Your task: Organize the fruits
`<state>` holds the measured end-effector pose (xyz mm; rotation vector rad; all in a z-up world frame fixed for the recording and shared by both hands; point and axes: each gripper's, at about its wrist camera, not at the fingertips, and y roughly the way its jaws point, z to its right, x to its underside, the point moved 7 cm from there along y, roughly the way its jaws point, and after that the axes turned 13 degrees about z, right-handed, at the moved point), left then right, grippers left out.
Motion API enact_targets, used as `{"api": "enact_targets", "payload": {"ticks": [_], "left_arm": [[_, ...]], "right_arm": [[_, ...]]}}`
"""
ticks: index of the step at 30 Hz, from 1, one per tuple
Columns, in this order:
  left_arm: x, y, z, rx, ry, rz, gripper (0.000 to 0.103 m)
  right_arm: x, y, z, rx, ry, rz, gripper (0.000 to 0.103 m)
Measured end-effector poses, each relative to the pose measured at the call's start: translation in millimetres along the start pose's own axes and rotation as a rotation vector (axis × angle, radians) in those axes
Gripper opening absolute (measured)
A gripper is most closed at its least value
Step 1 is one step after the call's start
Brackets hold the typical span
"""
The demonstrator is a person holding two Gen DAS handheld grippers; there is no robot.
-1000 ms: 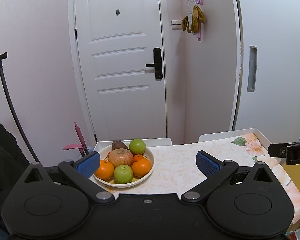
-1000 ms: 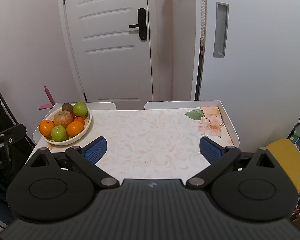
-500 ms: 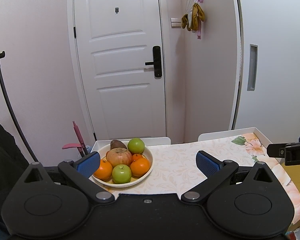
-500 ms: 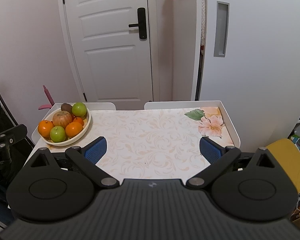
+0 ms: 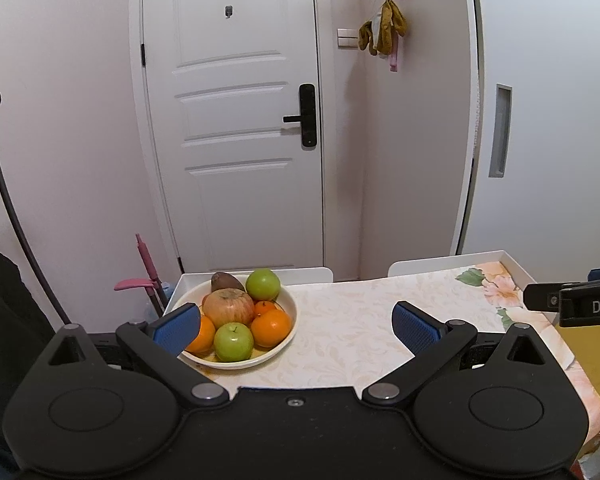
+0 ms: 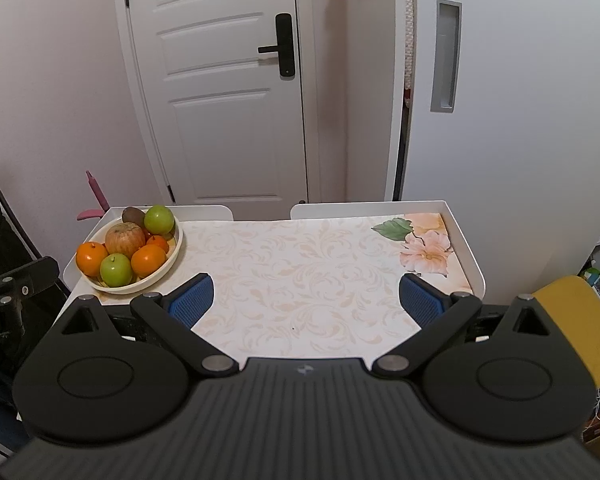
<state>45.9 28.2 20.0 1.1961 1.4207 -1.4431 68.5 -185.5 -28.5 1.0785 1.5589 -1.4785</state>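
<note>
The round cream bowl (image 5: 288, 312) looks like glossy glazed ceramic. Its two green apples (image 5: 233, 342) have smooth, shiny skins, the oranges (image 5: 271, 327) a fine dimpled sheen, and the reddish-yellow apple (image 5: 228, 306) a dull, wrinkled skin. The floral table cover (image 6: 300, 272) seems smooth and faintly glossy. The black gripper bodies (image 6: 300, 412) are matt plastic, and the blue finger pads (image 6: 420, 300) look finely textured, like rubber.
</note>
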Motion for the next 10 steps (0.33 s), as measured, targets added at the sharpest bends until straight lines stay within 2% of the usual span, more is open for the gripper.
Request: {"api": "enact_targets", "payload": {"ticks": [10], "left_arm": [[0.5,4.0,-3.9,-0.032,0.013,0.004,0.103]], "right_arm": [[-1.4,3.9,-3.4,-0.003,0.000,-0.002,0.103]]}}
